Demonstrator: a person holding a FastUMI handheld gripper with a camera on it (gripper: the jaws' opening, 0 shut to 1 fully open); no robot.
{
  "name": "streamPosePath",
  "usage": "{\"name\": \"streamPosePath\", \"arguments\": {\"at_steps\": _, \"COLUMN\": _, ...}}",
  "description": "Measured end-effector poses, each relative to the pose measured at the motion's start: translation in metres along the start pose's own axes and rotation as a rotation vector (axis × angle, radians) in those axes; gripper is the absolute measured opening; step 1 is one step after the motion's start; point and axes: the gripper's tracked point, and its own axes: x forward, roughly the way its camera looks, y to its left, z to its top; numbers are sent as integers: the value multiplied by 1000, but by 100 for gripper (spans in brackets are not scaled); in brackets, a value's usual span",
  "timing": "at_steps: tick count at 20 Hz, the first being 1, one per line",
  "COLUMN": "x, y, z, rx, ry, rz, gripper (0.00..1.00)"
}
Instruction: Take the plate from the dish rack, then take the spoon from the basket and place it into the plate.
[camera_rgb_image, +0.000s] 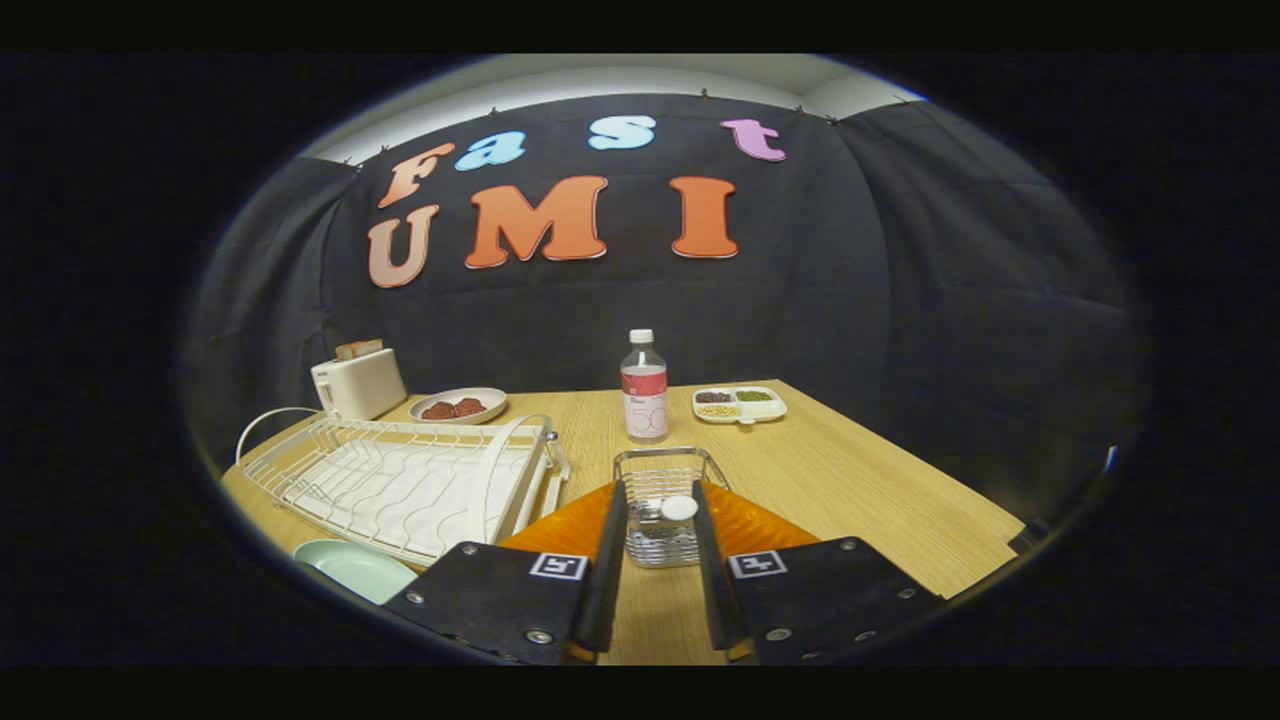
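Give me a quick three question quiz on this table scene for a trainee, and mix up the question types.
1. True or false: the plate stands in the dish rack.
2. Which thing sits between the open jaws? A: the toaster. B: the wire basket with the spoon. C: the divided snack tray.
3. Short answer: what stands on the table just beyond the basket?

Key
1. False: it lies on the table beside the rack.
2. B.
3. The bottle.
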Motion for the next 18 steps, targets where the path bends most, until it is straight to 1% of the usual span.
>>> {"name": "streamPosePath", "arguments": {"at_steps": 1, "x": 1, "y": 1, "z": 0, "rx": -4, "ry": 4, "rz": -2, "gripper": 32}}
{"name": "streamPosePath", "arguments": {"at_steps": 2, "x": 1, "y": 2, "z": 0, "rx": 0, "ry": 0, "rz": 3, "gripper": 19}}
{"name": "streamPosePath", "arguments": {"at_steps": 4, "x": 2, "y": 5, "z": 0, "rx": -16, "ry": 0, "rz": 7, "gripper": 12}}
{"name": "streamPosePath", "arguments": {"at_steps": 8, "x": -3, "y": 7, "z": 7, "rx": -40, "ry": -9, "rz": -1, "gripper": 7}}
{"name": "streamPosePath", "arguments": {"at_steps": 11, "x": -10, "y": 5, "z": 21, "rx": -51, "ry": -34, "rz": -15, "gripper": 7}}
{"name": "streamPosePath", "arguments": {"at_steps": 15, "x": -30, "y": -1, "z": 43, "rx": -68, "ry": -72, "rz": -39, "gripper": 7}}
{"name": "streamPosePath", "arguments": {"at_steps": 18, "x": -53, "y": -7, "z": 58, "rx": -67, "ry": -103, "rz": -55, "gripper": 7}}
